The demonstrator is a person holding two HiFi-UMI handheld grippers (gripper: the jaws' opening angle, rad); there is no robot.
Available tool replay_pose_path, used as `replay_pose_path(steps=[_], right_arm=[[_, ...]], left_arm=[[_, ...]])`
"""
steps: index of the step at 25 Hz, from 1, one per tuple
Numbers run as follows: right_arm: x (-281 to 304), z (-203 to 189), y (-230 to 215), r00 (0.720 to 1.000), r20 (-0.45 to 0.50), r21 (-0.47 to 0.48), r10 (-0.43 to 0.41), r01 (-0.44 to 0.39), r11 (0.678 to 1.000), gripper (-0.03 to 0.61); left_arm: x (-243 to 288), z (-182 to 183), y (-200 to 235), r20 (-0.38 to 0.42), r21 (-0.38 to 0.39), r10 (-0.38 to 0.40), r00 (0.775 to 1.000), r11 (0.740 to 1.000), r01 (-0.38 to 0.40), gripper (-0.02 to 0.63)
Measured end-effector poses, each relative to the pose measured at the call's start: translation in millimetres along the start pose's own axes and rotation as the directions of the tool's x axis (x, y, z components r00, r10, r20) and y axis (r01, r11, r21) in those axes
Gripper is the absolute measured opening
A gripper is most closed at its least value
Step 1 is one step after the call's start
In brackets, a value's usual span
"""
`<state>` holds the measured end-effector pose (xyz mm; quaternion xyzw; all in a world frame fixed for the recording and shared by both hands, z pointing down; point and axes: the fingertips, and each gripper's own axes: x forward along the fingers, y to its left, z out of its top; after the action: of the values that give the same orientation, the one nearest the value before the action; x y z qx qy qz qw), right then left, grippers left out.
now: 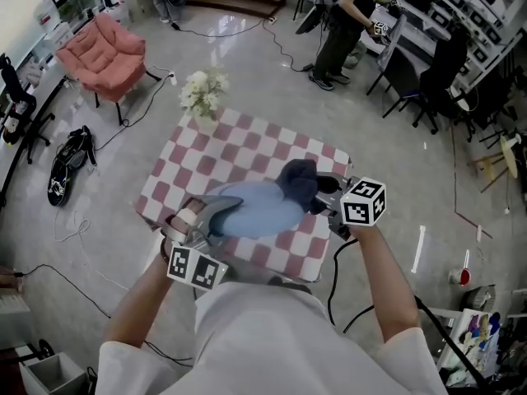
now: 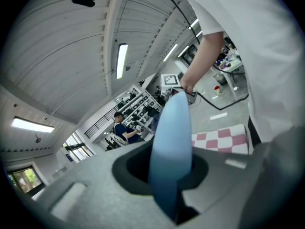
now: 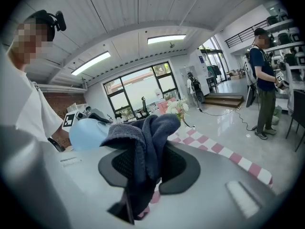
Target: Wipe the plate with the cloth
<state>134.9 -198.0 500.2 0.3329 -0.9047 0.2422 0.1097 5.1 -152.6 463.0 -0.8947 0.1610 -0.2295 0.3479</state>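
Note:
A light blue plate [image 1: 255,210] is held just above the checkered table [image 1: 206,151], with my left gripper [image 1: 210,216] shut on its left rim. In the left gripper view the plate [image 2: 170,142] stands edge-on between the jaws. A dark blue cloth [image 1: 298,182] rests on the plate's right part, and my right gripper [image 1: 328,194] is shut on it. The cloth [image 3: 143,147] hangs bunched from the right gripper's jaws, with the plate [image 3: 88,132] seen to the left behind it.
A vase of white flowers [image 1: 203,93] stands at the table's far corner. A pink armchair [image 1: 103,54] and a bag [image 1: 67,161] sit on the floor to the left. A person [image 1: 342,23] stands by desks and shelving at the back right. Cables cross the floor.

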Motion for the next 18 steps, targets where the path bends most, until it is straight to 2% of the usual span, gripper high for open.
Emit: replay_pose_path(steps=[11, 18], right_arm=[[16.9, 0.7, -6.9, 0.993, -0.109, -0.033, 0.040, -0.043, 0.999, 0.109], [26.7, 8.2, -12.8, 0.986, -0.158, -0.067, 0.051, -0.063, 0.996, 0.109]], left_arm=[[-1.0, 25.6, -3.2, 0.080, 0.078, -0.036, 0.996, 0.997, 0.030, 0.060], [-1.3, 32.6, -8.6, 0.083, 0.130, -0.057, 0.995, 0.991, 0.046, 0.058]])
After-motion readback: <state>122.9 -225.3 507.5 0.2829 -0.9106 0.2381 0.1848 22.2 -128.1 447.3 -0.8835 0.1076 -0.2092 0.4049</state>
